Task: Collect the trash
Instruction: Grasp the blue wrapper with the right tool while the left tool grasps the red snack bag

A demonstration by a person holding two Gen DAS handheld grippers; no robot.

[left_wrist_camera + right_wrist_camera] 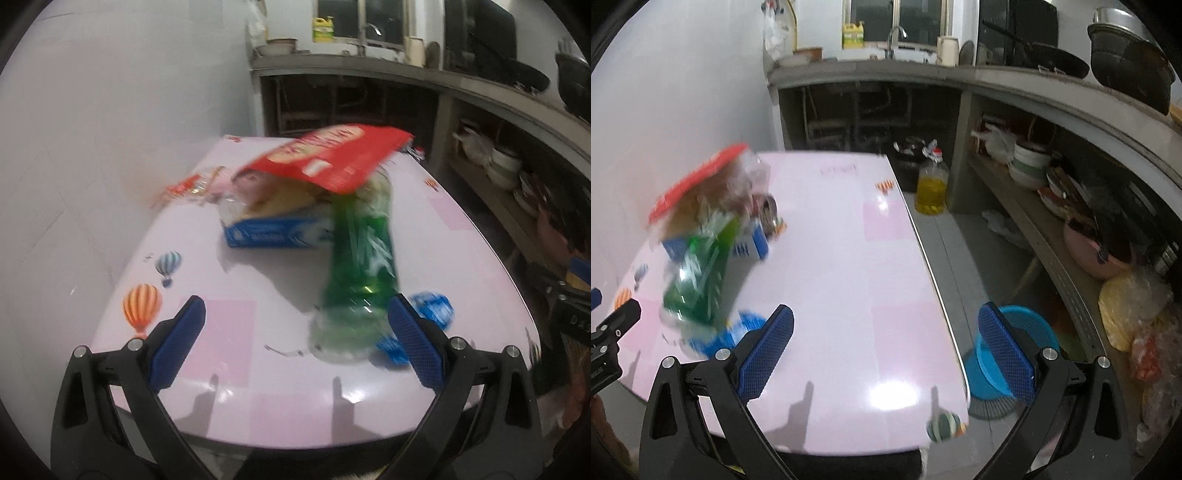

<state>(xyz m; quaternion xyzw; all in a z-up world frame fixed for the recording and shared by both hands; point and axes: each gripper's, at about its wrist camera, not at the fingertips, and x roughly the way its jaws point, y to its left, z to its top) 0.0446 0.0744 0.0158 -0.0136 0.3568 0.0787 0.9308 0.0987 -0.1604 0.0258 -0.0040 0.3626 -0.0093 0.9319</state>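
Two tools in view, both with jaws spread wide and holding nothing. Left tool (295, 321) hangs low over the near edge of the desk (229, 325), a pink top printed with balloons. Green bottle (360, 254) lies on its side just ahead of it, clear end toward the camera, close beside the right blue pad (413, 339) but contact not certain; motion blur heavy. Behind the bottle: blue box (273, 230) on the desk, stuffed with wrappers, a red bag (328, 157) resting on top and tilted. Blue scrap (432, 306) on the desk just right of the bottle.

Right tool (884, 332) sits over the desk's right half, near its edge, above bare surface. Trash cluster well to its left: bottle (700, 273), box (751, 245), red bag (698, 181), a metal can (770, 214) beside the box. Blue bin (986, 365) on the floor below the desk's right edge. Oil bottle (932, 186) on the floor farther back.
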